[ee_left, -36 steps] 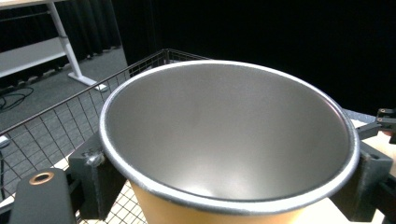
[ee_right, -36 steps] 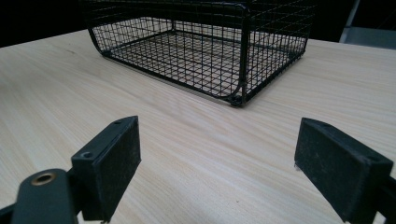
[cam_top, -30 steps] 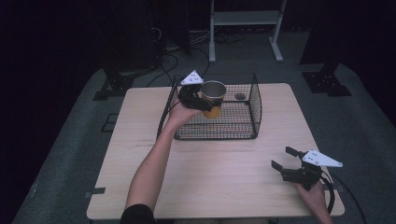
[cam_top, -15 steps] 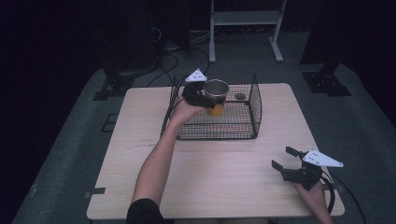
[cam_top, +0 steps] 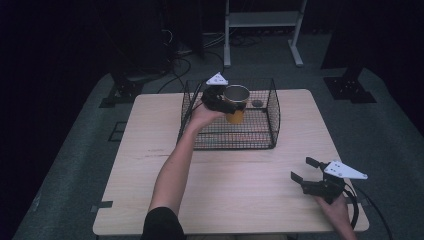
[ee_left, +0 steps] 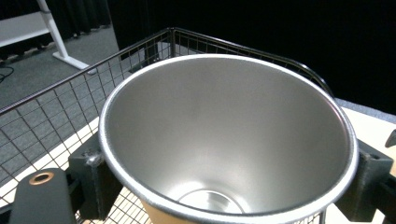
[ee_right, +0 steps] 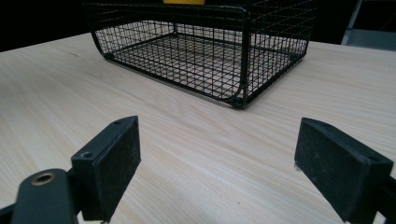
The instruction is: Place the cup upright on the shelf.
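Observation:
A yellow cup (cam_top: 235,104) with a bare steel inside (ee_left: 224,140) hangs upright over the black wire basket (cam_top: 270,107) at the table's far middle. My left gripper (cam_top: 223,102) is shut on the cup, its jaws pressing both sides just under the rim. In the left gripper view the cup's mouth faces the camera with nothing in it. My right gripper (cam_top: 306,170) sits low over the table's near right part, open, with only bare wood between its pads (ee_right: 112,161). The basket (ee_right: 243,56) stands a short way in front of it.
A small dark round thing (cam_top: 257,103) lies on the basket floor at its far right. The light wooden table (cam_top: 150,170) has bare room to the left and front of the basket. A white stand (cam_top: 260,20) and black bases stand on the floor beyond.
My left gripper has carried the cup a little farther and to the right over the basket. The right gripper has stayed where it was.

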Motion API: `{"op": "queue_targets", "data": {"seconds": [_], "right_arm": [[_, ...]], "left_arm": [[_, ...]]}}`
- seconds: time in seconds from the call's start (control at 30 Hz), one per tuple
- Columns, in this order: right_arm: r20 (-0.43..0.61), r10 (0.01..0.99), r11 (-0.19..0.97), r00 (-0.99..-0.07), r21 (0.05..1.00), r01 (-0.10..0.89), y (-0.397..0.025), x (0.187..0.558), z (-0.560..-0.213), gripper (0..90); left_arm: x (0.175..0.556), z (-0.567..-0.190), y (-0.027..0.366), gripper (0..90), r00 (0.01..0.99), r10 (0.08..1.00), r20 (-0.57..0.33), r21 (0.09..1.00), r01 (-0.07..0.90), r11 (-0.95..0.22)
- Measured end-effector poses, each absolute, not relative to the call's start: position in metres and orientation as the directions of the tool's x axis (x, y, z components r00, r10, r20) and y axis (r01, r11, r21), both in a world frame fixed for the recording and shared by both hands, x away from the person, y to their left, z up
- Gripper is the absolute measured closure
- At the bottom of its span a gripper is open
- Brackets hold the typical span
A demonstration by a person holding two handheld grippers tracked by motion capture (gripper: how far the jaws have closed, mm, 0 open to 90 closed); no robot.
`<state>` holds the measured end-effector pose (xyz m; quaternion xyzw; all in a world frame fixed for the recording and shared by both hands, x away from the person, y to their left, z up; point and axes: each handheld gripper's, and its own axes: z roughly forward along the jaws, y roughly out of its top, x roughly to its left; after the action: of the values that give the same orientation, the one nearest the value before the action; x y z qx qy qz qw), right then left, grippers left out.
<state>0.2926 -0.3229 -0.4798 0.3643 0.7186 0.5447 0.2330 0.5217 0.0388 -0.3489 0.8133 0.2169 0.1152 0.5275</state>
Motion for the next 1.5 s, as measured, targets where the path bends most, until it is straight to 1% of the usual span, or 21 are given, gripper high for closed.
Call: {"op": "queue_targets", "data": {"seconds": [0.53, 1.17, 1.5], "right_arm": [[0.063, 0.775, 0.14, -0.629, 0.953, 0.268, -0.323, 0.293, -0.48, 13.4], [0.066, 0.772, 0.138, -0.632, 0.953, 0.268, -0.324, 0.293, -0.48, 13.4], [0.067, 0.771, 0.137, -0.633, 0.954, 0.268, -0.324, 0.293, -0.48, 13.4]], "left_arm": [[0.536, -0.371, 0.032, 13.0, 0.878, 0.474, -0.071, 0.884, 0.276, -0.378], [0.541, -0.394, 0.029, 11.8, 0.88, 0.472, -0.048, 0.82, 0.304, -0.485], [0.544, -0.403, 0.025, 11.8, 0.882, 0.47, -0.024, 0.794, 0.302, -0.527]]}}
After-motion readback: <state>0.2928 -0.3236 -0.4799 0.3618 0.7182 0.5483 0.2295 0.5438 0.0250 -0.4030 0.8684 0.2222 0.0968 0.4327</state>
